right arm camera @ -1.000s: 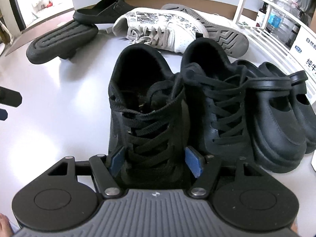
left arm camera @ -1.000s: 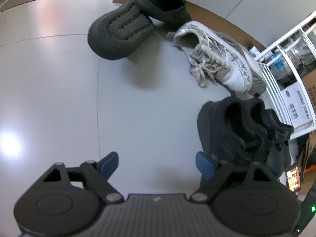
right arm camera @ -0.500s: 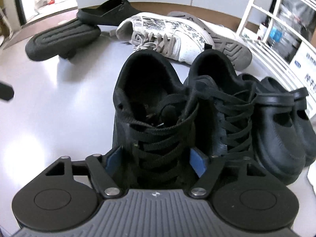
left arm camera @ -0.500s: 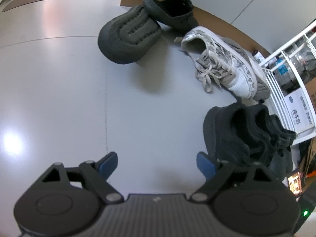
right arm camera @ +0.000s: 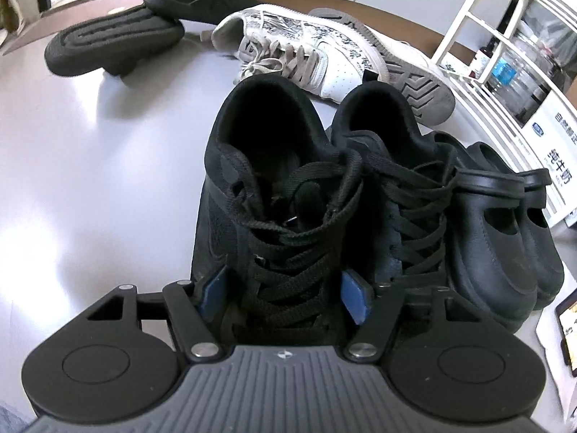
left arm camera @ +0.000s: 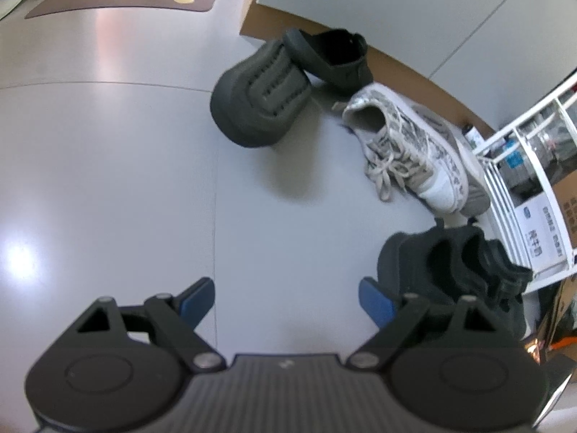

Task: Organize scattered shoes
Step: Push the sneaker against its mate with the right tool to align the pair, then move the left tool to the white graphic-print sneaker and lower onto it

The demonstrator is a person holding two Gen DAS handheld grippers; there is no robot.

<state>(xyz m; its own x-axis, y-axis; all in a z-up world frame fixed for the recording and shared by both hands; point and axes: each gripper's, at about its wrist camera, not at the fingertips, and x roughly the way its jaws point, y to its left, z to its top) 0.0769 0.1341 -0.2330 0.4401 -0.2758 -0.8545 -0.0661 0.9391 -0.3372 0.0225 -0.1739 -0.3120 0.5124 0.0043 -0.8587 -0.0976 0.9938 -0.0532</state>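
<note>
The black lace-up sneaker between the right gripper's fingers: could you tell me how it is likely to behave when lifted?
The black lace-up sneaker looks soft-sided, so its upper will probably give under the right gripper, whose jaws have just been closing around its laced front. Held there, the heel may sag. Its loose laces could drag on the neighbouring black sneaker that it touches.

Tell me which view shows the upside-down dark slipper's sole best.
The left wrist view: it looks down on the upside-down slipper, so its ridged sole faces the camera, though slightly blurred. The right wrist view shows the same sole sharper but at a low, slanting angle.
</note>
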